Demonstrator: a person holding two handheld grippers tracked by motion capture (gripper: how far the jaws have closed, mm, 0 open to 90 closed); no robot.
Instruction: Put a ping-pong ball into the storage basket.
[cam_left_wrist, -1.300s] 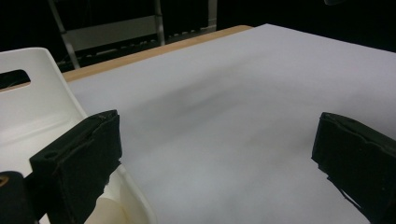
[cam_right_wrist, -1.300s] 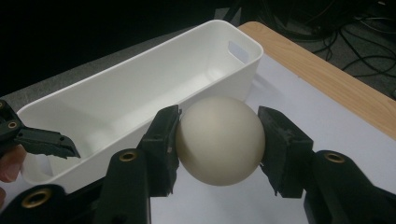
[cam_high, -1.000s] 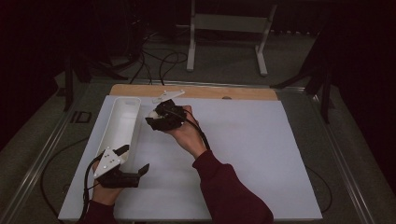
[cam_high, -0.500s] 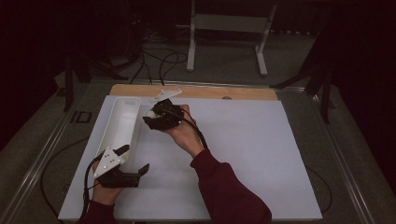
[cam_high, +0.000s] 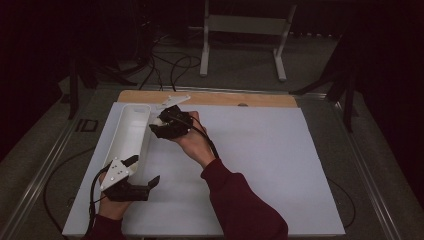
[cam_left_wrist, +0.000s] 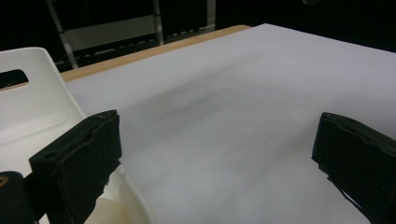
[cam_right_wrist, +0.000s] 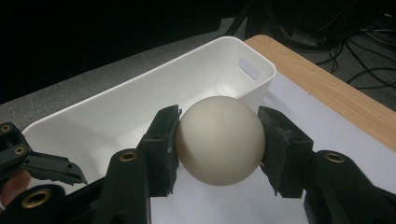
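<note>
Cream ball (cam_right_wrist: 219, 140) clamped in my right gripper (cam_right_wrist: 219, 144), white bin (cam_right_wrist: 140, 107) at its 11 o'clock; left gripper (cam_left_wrist: 215, 154) wide open, empty, over tabletop (cam_left_wrist: 243, 116).

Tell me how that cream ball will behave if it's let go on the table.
The cream ball looks round and smooth, so it would likely roll. The right tool touches only its sides, so it may slip. It seems rigid, undented by the pads.
</note>
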